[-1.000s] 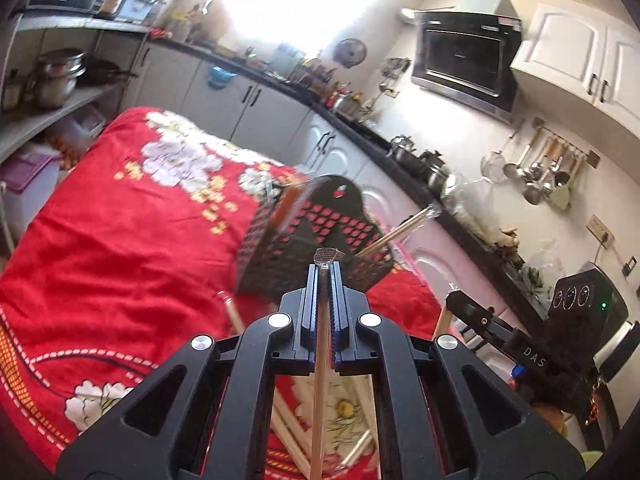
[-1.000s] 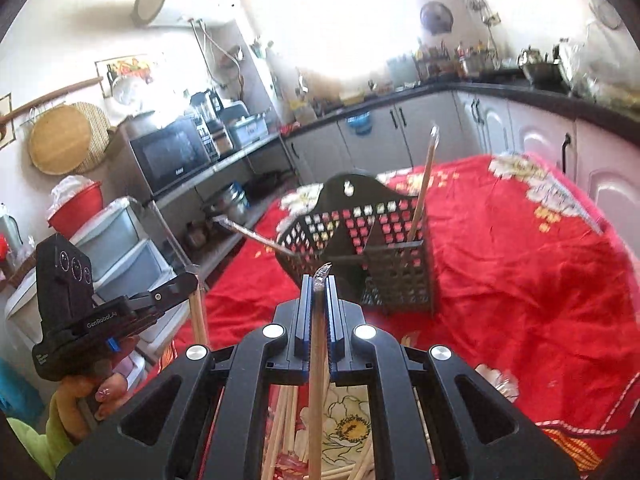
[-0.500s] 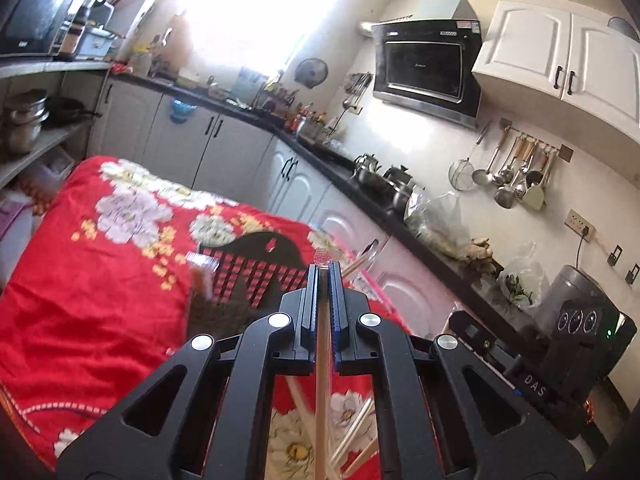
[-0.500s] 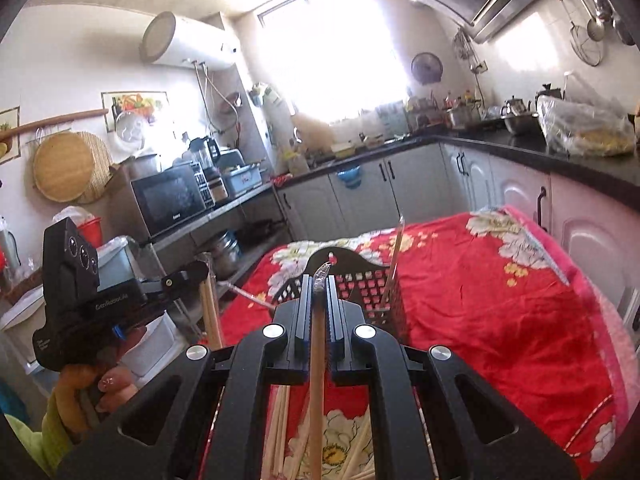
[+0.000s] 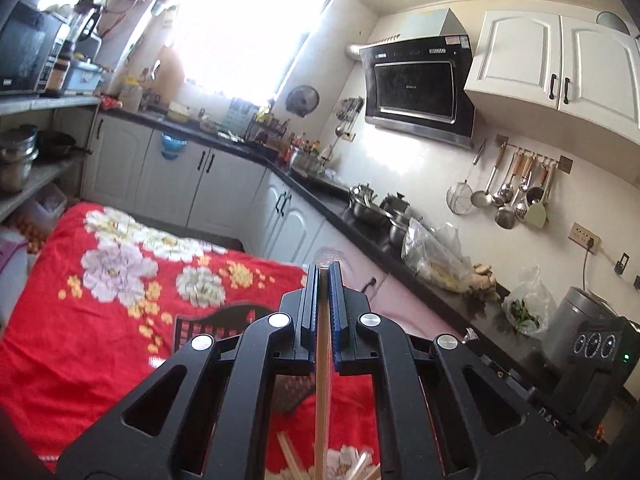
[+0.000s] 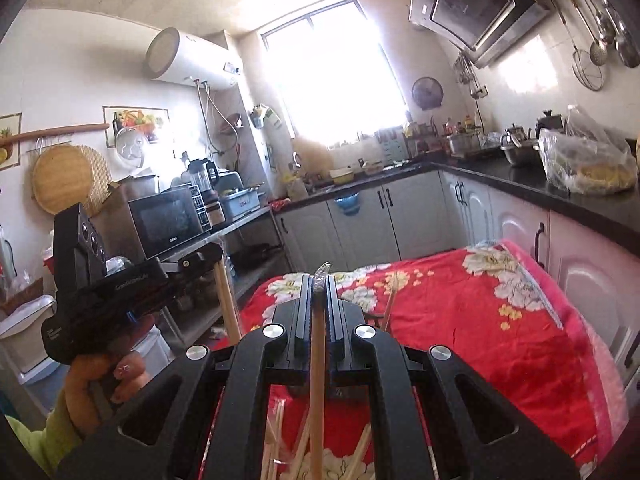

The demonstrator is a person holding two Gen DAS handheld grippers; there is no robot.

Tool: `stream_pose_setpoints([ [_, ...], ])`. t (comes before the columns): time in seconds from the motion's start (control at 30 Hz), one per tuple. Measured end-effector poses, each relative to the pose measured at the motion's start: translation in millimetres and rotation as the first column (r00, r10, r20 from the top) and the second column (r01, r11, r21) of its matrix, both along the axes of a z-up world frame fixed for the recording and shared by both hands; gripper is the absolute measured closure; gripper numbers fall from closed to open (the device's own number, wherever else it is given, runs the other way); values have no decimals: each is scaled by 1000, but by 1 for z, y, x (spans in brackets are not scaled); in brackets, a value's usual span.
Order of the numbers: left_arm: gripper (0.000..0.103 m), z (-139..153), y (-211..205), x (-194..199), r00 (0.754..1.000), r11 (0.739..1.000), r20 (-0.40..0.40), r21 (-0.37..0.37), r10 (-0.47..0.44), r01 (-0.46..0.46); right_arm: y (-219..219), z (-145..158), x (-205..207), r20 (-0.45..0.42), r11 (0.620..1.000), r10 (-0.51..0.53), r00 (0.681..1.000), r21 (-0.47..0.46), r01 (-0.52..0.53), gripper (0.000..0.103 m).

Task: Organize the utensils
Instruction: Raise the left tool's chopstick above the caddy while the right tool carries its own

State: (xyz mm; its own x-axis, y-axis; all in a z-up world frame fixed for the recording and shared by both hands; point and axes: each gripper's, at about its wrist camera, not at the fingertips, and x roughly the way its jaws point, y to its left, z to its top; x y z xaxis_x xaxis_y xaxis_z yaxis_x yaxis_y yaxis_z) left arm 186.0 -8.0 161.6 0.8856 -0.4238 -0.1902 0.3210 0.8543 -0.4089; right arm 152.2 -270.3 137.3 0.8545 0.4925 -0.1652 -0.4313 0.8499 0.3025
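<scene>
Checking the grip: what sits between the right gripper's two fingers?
A wooden chopstick, clamped between the right gripper's fingers; the right wrist view shows it.

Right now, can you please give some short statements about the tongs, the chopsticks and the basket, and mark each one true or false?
1. The left tongs are shut on a chopstick. True.
2. The right tongs are open and hold nothing. False: they grip a chopstick.
3. Loose chopsticks lie on the red cloth. True.
4. The basket hangs on the wall. False: it sits on the cloth.
</scene>
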Motion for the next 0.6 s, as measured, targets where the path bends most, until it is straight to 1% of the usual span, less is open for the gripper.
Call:
stream_pose_setpoints([
  [0.17, 101, 11, -2, 13, 998, 999, 42, 0, 36, -36, 3, 12, 13, 28, 1000, -9, 1000, -3, 9, 97],
  [0.33, 101, 18, -5, 28, 996, 998, 55, 7, 67, -68, 10, 24, 30, 52, 1000, -17, 999, -14, 17, 97],
  [0.43, 101, 26, -6, 35, 992, 995, 81, 13, 94, -96, 12, 30, 42, 59, 999, -28, 998, -14, 29, 97],
  [0.57, 101, 36, -7, 44, 981, 987, 119, 33, 151, -155, 14, 36, 61, 52, 999, -39, 998, -17, 39, 97],
  [0.6, 101, 38, -7, 48, 976, 982, 124, 46, 178, -185, 14, 38, 67, 43, 999, -41, 998, -14, 42, 97],
])
